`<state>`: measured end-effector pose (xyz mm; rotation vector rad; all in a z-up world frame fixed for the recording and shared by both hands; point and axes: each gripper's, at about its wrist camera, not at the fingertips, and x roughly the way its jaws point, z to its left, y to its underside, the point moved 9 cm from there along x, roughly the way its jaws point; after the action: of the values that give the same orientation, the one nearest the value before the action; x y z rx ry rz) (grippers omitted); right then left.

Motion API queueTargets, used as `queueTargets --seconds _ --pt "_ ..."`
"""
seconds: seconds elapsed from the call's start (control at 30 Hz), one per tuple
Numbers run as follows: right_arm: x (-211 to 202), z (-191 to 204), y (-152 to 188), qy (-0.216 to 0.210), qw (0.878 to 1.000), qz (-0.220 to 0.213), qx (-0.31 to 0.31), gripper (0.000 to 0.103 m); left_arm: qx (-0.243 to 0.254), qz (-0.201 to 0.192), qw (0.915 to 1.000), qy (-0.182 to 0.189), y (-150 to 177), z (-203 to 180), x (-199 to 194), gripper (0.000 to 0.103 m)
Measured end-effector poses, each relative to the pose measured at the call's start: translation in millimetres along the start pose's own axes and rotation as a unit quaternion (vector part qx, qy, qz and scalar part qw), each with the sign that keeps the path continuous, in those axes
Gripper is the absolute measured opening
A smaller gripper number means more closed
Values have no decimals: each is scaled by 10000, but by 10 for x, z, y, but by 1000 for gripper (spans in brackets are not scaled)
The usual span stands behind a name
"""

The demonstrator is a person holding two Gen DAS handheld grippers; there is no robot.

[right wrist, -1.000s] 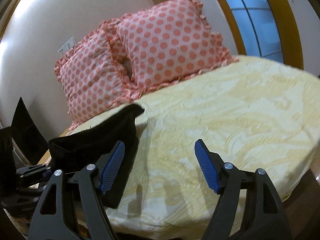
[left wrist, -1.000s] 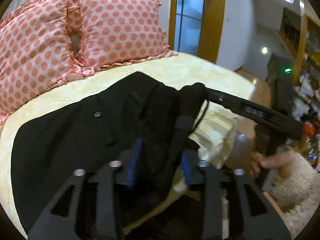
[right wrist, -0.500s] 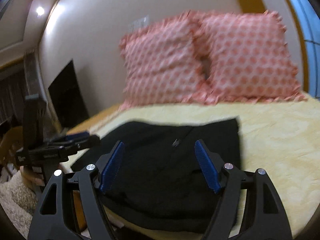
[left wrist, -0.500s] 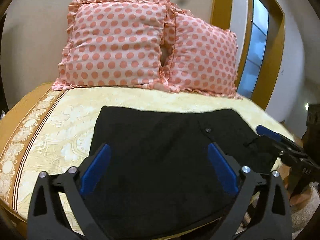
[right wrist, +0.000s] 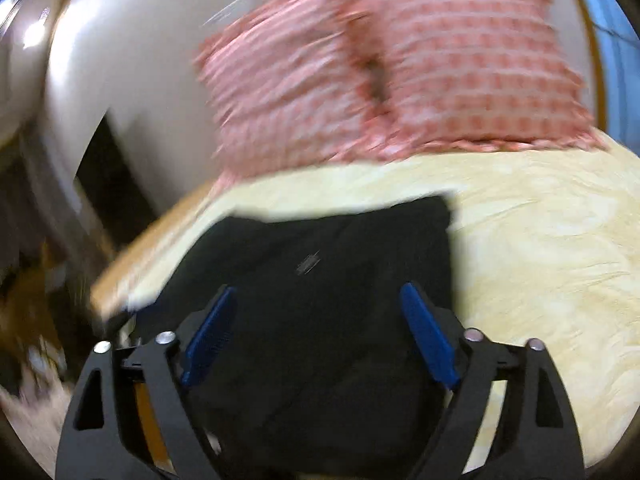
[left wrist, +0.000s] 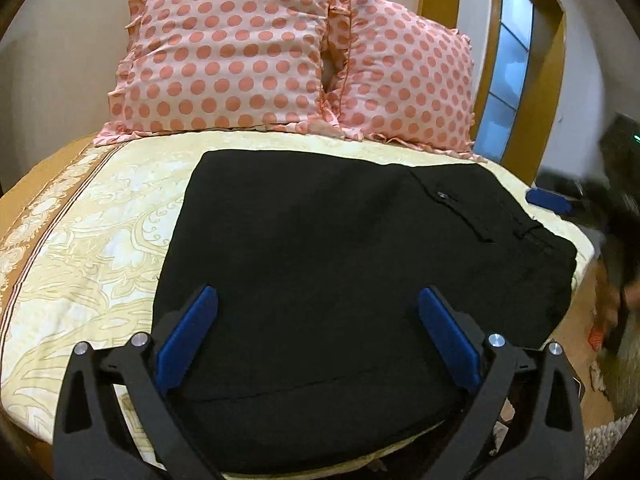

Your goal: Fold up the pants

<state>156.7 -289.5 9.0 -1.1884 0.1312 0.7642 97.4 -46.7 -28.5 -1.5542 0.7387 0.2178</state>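
We see the bed [left wrist: 100, 232] with pants [left wrist: 340, 260] flat at its near edge; left view sharp, shows zipper [left wrist: 442, 196] and right gripper's blue pad, right view blurred. Left gripper [left wrist: 318, 336] wide, empty; right gripper [right wrist: 316, 332] opening, gripping nothing

left wrist: low over bed [left wrist: 100, 216] foot, facing pillows [left wrist: 280, 52] | right wrist: same, blurred | shared: pants [left wrist: 340, 248]
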Motion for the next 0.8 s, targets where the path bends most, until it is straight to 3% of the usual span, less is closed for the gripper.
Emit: queueTargets --seconds 0.1,0.23,0.3,0.47,0.53,0.67,0.8 --pt "219 -350 -77 -114 9967 483 638 88 2 -56 10000 79 -14 20 17 101" --pt "486 -531 18 -107 9916 988 825 87 5 -113 9997 196 -18 27 9 101" --pt "572 -550 99 -189 9888 1157 923 79 -3 -136 9996 251 -16 29 1 101" --pt "523 -387 228 -520 9889 1225 659 66 48 -177 9994 279 -13 18 2 101" --pt "565 -406 243 -349 9902 1248 527 66 52 -191 9994 272 -13 13 5 101" --pt "584 -409 223 -468 9897 1184 654 66 31 -201 9994 291 -12 9 5 101" --pt "589 -336 242 -462 9917 1152 330 57 33 -200 9994 286 -10 9 6 101"
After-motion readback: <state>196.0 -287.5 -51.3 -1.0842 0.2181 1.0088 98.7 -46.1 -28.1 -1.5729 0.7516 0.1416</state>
